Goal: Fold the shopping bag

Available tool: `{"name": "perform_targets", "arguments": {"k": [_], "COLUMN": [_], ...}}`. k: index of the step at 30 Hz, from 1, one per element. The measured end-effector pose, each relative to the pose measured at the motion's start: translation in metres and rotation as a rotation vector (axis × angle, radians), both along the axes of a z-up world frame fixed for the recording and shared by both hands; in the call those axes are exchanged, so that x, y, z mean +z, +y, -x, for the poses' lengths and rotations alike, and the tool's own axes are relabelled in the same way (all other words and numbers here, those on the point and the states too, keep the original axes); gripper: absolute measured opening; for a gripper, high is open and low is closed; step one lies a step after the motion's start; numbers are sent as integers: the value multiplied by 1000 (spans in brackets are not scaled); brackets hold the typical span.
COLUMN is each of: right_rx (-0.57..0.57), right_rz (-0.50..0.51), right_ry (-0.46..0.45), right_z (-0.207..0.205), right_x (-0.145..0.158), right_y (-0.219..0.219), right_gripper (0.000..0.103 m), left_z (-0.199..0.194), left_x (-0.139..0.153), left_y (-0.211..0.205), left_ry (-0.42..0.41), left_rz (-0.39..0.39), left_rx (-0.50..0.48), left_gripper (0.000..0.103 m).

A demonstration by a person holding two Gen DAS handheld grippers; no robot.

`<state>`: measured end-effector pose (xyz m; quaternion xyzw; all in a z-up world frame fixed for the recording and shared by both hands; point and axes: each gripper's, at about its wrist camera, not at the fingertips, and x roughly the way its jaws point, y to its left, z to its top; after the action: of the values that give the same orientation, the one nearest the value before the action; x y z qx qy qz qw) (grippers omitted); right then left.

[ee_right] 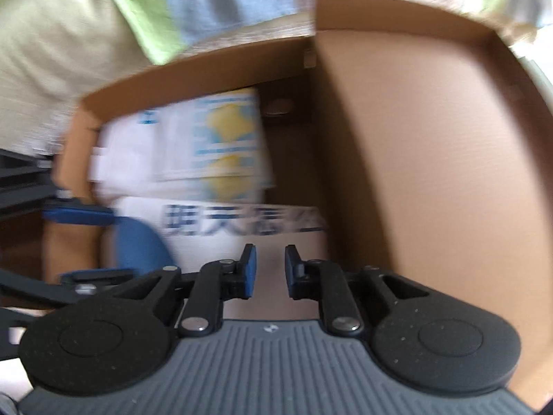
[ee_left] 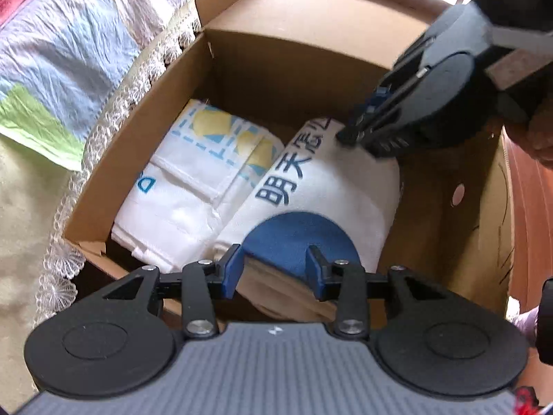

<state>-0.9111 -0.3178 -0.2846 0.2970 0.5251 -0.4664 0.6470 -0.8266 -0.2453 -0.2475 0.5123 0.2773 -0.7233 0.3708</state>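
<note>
From the left wrist view, a folded white bag (ee_left: 311, 190) with dark printed characters and a blue round patch lies inside a cardboard box (ee_left: 155, 110), pressed against a second folded bag (ee_left: 193, 180) with a yellow and blue print. The left gripper (ee_left: 274, 268) hangs over the near end of the white bag with its jaws half spread, the blue patch and a tan layer between them; whether the pads press on it I cannot tell. The right gripper (ee_left: 349, 135) reaches in from the far side, tips at the bag's top edge. The right wrist view is blurred: the right gripper (ee_right: 270, 271) shows jaws narrowly parted with no cloth plainly between them. The folding looks done and the step seems to be stowing the bag; next it likely needs seating flat beside its neighbour, then both tools lifting clear.
</note>
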Motion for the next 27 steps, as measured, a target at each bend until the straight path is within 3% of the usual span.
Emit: {"name": "perform_targets", "arguments": {"k": [2, 4, 9, 11, 14, 19, 27], "right_rx": [-5, -14, -16, 15, -37, -180, -46], "right_rz": [27, 32, 44, 52, 45, -6, -57], "right_ry": [100, 133, 207, 307, 367, 281, 93], "right_z": [-6, -10, -21, -31, -36, -20, -2], "right_x": [-8, -13, -22, -28, -31, -32, -28], "right_y": [0, -3, -6, -2, 5, -2, -5], "right_gripper": [14, 9, 10, 7, 8, 6, 2], "left_z": [0, 0, -3, -3, -3, -2, -3], "left_x": [-1, -2, 0, -1, -2, -2, -5], "left_y": [3, 5, 7, 8, 9, 9, 14], "left_ry": [8, 16, 30, 26, 24, 18, 17], "left_rz": [-8, -9, -14, -12, -8, -5, -19], "left_rx": [10, 26, 62, 73, 73, 53, 54], "left_gripper": [46, 48, 49, 49, 49, 49, 55]}}
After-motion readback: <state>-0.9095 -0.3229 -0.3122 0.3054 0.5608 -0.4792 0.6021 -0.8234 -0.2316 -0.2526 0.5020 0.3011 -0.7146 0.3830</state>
